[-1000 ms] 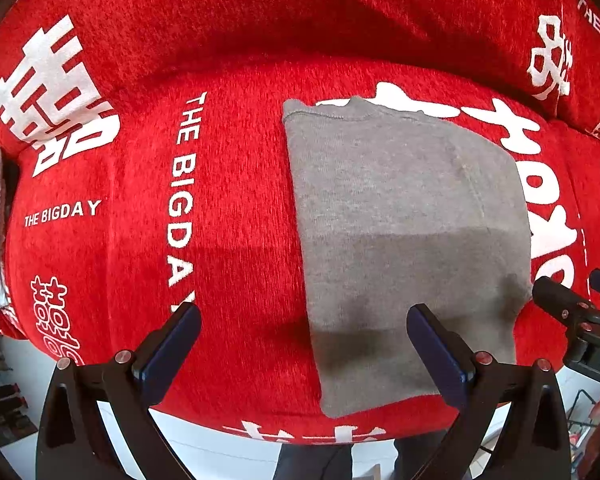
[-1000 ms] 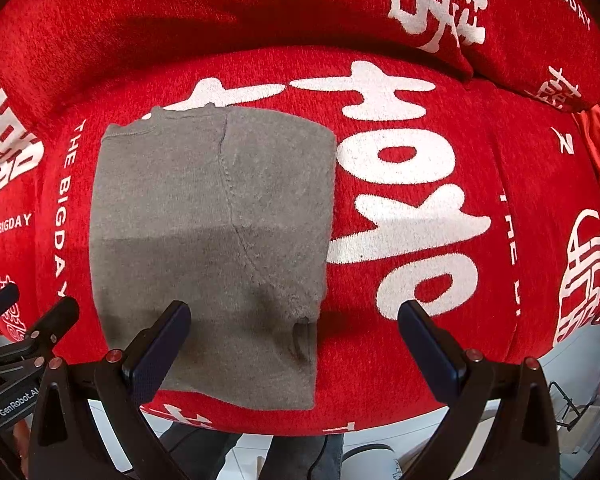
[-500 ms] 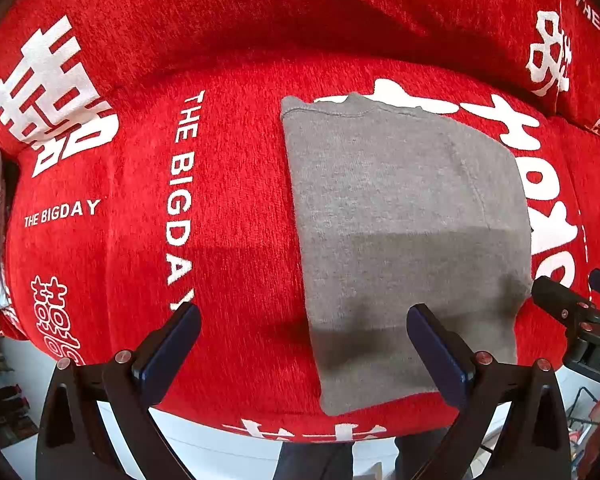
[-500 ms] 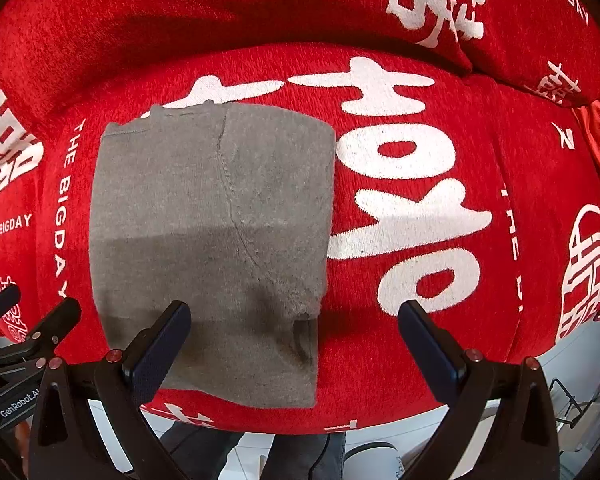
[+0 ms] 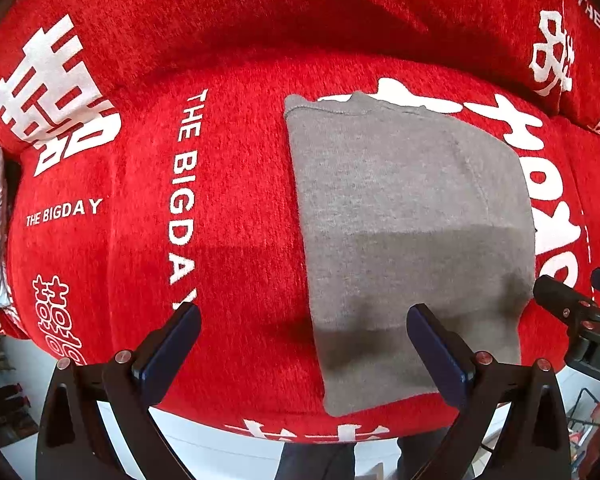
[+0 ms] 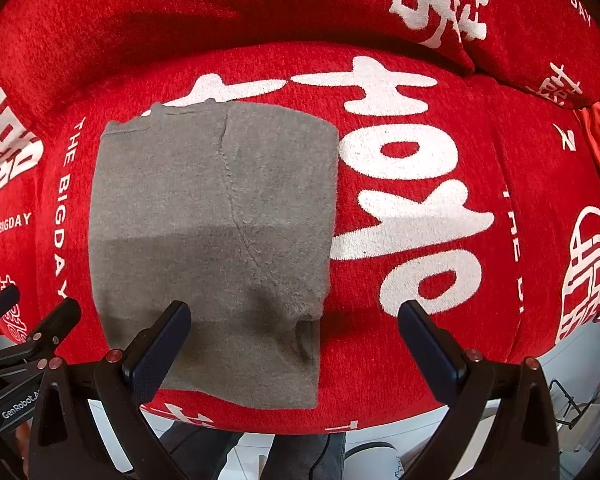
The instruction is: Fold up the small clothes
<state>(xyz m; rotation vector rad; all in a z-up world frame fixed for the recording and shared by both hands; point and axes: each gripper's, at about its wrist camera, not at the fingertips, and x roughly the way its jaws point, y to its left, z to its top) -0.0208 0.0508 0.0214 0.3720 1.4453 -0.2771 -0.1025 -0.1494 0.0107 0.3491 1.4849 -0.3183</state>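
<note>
The one grey garment (image 5: 412,240) lies flat on the red sofa seat (image 5: 236,216), long axis running away from me, its near hem at the front edge. It sits between my two tools: right of my left tool (image 5: 304,344), left of my right tool (image 6: 296,340). Both are spread apart, empty, about equally near.

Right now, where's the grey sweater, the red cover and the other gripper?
sweater (image 6: 204,208): right wrist view, middle of the folded body.
cover (image 5: 240,208): left wrist view, bare red patch left of the sweater.
right gripper (image 5: 576,292): left wrist view, between its fingertips.
</note>
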